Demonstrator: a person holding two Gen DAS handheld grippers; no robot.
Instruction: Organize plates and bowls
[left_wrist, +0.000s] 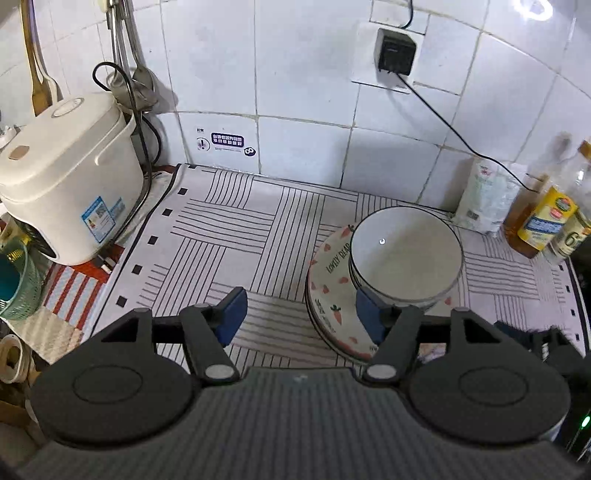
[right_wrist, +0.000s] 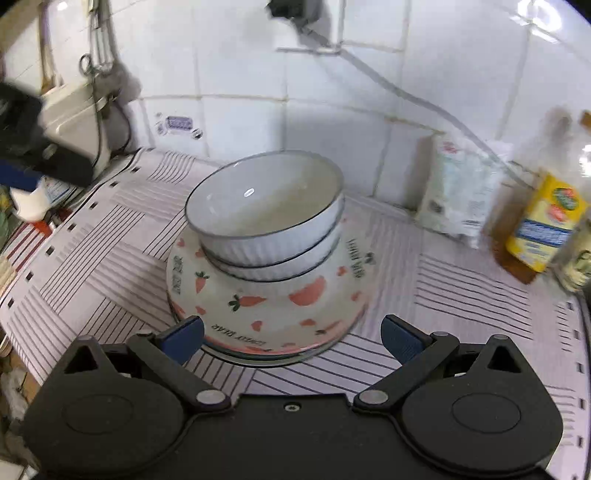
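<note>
Both blue-padded grippers, left (left_wrist: 301, 314) and right (right_wrist: 291, 338), spread, empty; two stacked white ribbed bowls (right_wrist: 266, 210) sit on carrot-print plates (right_wrist: 269, 306), maybe two.

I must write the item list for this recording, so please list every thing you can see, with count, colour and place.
ribbed bowls: two, white with dark rims, nested on the plates
carrot plates: stacked, exact count unclear, white with pink and orange prints, mat centre
mat: one, white with black stripes, on the counter
rice cooker: one, cream, left
bag: one, white, by the wall
bottles: several, yellow labels, right
wall plug: one, black
left gripper: jaws open, empty
right gripper: jaws open, empty
</note>
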